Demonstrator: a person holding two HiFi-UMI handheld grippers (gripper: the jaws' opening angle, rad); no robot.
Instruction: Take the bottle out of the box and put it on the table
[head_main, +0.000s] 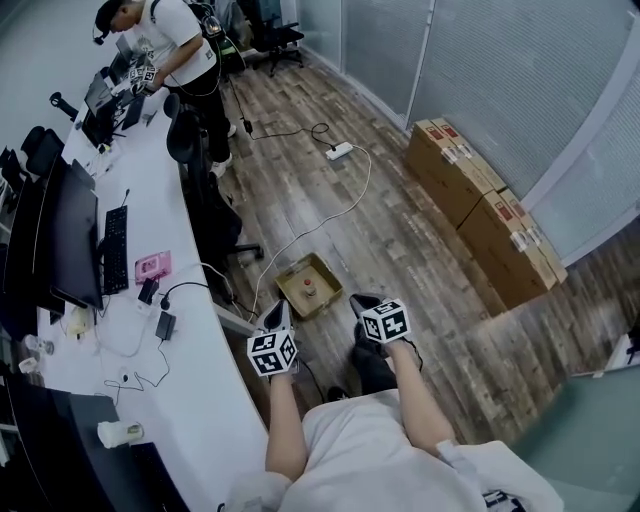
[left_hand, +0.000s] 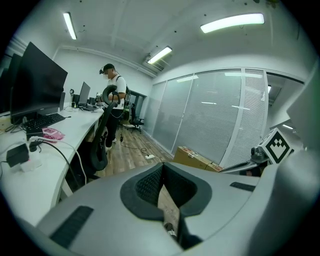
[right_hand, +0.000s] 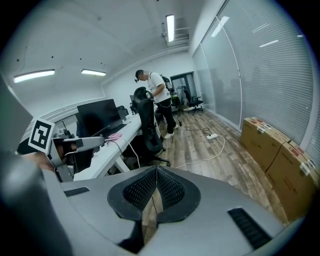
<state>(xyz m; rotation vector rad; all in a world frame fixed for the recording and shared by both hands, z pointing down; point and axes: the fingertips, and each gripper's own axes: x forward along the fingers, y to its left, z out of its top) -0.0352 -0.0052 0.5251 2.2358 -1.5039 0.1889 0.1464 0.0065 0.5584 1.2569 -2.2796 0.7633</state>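
- Right now the bottle (head_main: 309, 290) sits inside the open box (head_main: 297, 265) on the floor, at 12 o'clock from the person, just ahead of both grippers.
- Left gripper (left_hand: 162, 167): jaws together, nothing btwn them.
- Right gripper (right_hand: 156, 170): same, pinched closed, empty.
- Table (head_main: 200, 400) runs along at 9 o'clock, w/ bare white top near its edge.
- Bottle looks small, prob. light & rigid. Smooth sides may slip, so best taken round the body, below the reddish cap.
- Box looks like thin card and may shift if bumped.
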